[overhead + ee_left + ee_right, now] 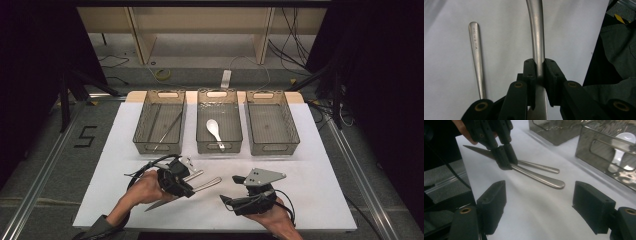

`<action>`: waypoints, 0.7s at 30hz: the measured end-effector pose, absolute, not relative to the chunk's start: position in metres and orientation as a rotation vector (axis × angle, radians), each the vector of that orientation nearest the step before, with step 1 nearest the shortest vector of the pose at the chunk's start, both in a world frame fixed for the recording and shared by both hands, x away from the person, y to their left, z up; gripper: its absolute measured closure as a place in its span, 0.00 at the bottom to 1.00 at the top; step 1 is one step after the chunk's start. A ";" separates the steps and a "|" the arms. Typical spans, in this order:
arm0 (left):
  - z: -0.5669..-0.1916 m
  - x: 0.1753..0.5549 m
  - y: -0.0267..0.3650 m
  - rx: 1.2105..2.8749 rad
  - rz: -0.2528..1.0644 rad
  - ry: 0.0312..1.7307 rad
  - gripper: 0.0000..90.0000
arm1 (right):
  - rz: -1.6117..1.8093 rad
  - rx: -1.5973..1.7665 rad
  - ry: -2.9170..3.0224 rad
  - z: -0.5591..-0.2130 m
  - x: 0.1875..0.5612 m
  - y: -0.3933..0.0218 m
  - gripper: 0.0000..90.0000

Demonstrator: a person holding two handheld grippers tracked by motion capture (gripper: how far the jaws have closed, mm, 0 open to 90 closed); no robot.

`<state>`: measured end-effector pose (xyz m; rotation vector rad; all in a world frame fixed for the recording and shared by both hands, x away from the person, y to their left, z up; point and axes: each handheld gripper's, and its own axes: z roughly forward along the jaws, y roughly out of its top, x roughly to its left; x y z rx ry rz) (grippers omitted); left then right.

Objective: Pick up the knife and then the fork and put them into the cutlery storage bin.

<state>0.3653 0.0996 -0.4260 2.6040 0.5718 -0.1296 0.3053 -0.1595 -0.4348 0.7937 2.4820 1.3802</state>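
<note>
Your left hand-held gripper (192, 181) is pinching a steel knife (537, 42) at mid-handle, just above the worktop (320, 165) beside a second utensil (476, 57). The right hand-held gripper (537, 210) stands spread, holding nothing. Treat the knife as stiff, light and probably slippery; keep your hold on the handle, clear of the blade.

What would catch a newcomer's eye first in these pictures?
Probably the left tool, shut on a steel knife near the white mat's front edge, with a second utensil handle lying beside it. Behind stand three mesh baskets in a row; the middle one holds a white spoon.
</note>
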 end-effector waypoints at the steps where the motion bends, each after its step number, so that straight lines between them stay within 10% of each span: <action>1: -0.425 0.365 0.099 2.603 -0.130 0.571 0.88 | 1.374 0.785 2.488 -0.435 0.305 -0.157 0.31; 21: -0.426 0.355 0.082 2.624 -0.197 0.511 0.88 | 1.238 0.570 2.580 -0.443 0.301 -0.137 0.38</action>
